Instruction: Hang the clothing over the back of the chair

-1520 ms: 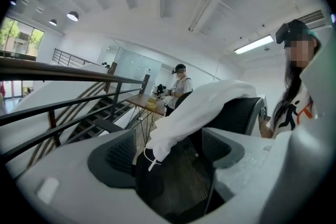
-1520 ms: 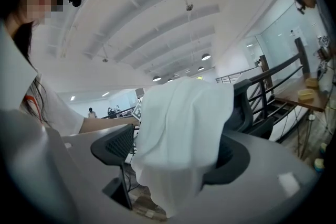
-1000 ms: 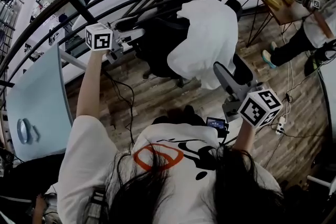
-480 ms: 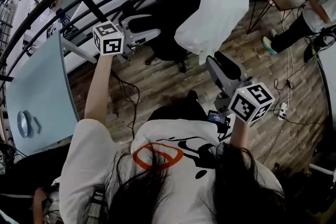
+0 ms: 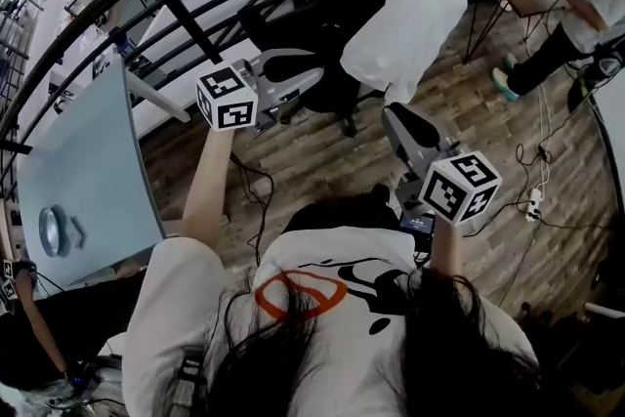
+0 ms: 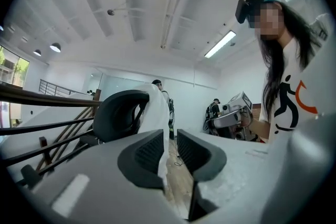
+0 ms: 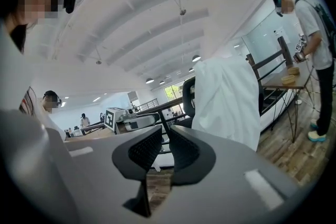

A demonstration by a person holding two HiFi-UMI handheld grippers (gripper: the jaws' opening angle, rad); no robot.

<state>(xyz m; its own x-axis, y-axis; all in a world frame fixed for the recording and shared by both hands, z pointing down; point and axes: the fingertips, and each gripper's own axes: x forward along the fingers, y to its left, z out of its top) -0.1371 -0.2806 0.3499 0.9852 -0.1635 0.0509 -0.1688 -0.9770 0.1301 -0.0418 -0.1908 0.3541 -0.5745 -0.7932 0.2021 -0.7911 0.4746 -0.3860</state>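
Head view, white clothing (image 5: 405, 10) draped over black chair (image 5: 308, 20) (beside the railing (image 5: 182, 18))

Overhead and level views, same chair (image 5: 317, 24)

Wood floor (image 5: 322, 161), black chair (image 5: 312, 24) standing on it, white clothing (image 5: 410, 15) over chairback

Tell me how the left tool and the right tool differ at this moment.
The left tool has its jaws apart; on the right tool they have just been closing and are all but shut. In the head view, the left tool reaches farther from the person than the right tool. Both hold nothing and face the chair with the white clothing.
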